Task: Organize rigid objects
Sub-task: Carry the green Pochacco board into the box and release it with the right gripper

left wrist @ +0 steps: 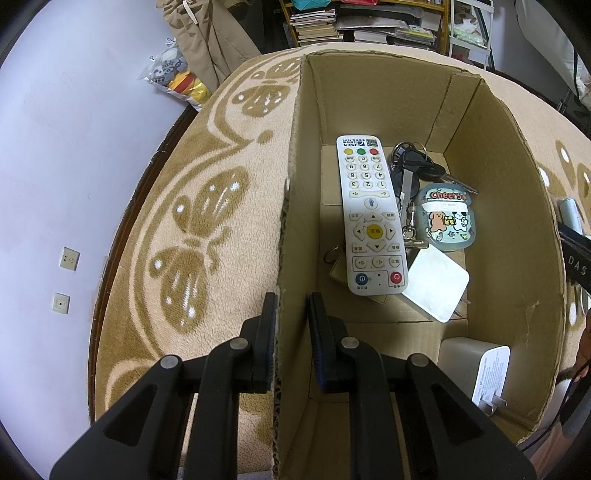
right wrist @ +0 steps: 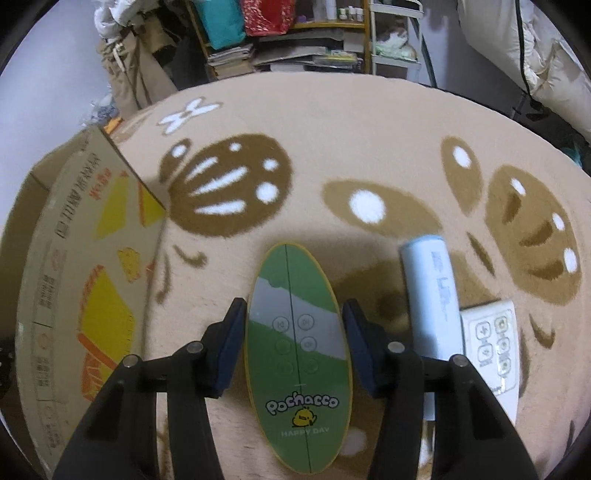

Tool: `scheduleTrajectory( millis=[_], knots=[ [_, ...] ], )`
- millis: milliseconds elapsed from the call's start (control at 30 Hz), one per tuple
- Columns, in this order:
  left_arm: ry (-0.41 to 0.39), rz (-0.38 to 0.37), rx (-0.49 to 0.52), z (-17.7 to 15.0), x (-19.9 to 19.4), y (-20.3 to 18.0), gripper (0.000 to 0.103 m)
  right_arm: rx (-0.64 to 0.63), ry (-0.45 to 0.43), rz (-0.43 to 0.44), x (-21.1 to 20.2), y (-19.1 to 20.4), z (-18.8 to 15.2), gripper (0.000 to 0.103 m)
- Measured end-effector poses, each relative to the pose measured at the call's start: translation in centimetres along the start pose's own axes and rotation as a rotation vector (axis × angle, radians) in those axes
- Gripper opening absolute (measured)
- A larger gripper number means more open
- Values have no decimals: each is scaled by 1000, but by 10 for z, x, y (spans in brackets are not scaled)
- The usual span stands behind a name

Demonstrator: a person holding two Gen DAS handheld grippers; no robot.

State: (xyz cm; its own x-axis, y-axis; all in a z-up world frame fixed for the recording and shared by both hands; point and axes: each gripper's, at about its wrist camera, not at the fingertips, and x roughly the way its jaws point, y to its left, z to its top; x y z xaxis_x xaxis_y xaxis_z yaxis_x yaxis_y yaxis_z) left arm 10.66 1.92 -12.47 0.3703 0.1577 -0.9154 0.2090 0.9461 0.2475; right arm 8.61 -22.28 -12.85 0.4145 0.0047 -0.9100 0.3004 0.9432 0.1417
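Note:
An open cardboard box (left wrist: 369,92) stands on a butterfly-patterned blanket (left wrist: 192,229). Inside lie a white remote (left wrist: 371,218), a bunch of keys (left wrist: 413,166), a "Cheers" cartoon case (left wrist: 448,218), a white square pad (left wrist: 436,286) and a white charger (left wrist: 476,365). My left gripper (left wrist: 293,314) is open and straddles the box's left wall, one finger outside and one inside. In the right wrist view a green oval "Pochacco" device (right wrist: 295,332) lies on the blanket. My right gripper (right wrist: 295,332) is open, with a finger close on each side of the device.
A pale blue cylinder (right wrist: 432,295) and a small white button remote (right wrist: 491,347) lie just right of the green device. The box's printed outer side (right wrist: 74,277) stands to its left. Shelves with books (left wrist: 332,22) and hanging clothes (left wrist: 207,40) lie beyond the blanket.

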Motion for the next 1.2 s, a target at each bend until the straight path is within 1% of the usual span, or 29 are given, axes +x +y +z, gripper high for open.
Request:
scheduleTrajectory(
  millis=[267,300,367,533,667,800,900,1033,1200],
  knots=[
    [1,-1,-1,0,0,0,16,25,-69,114,-16,5,19,57],
    [0,-1,0,0,0,-1,16,33,-74,153,-20,7,22,56],
    [1,0,1,0,0,-1,16,30,-85,192,-25,12,27,56],
    [1,2,2,0,0,0,16,11,-148,218,-48,23,33,56],
    [2,2,2,0,1,0,16,-3,-224,222,-71,28,41,56],
    [1,2,3,0,1,0,16,4,-286,245,-92,29,52,56],
    [2,2,2,0,1,0,16,7,-311,277,-103,30,58,56],
    [2,5,4,0,2,0,16,-1,-337,361,-118,37,65,56],
    [3,5,4,0,2,0,16,-31,-336,443,-129,56,65,56]
  ],
)
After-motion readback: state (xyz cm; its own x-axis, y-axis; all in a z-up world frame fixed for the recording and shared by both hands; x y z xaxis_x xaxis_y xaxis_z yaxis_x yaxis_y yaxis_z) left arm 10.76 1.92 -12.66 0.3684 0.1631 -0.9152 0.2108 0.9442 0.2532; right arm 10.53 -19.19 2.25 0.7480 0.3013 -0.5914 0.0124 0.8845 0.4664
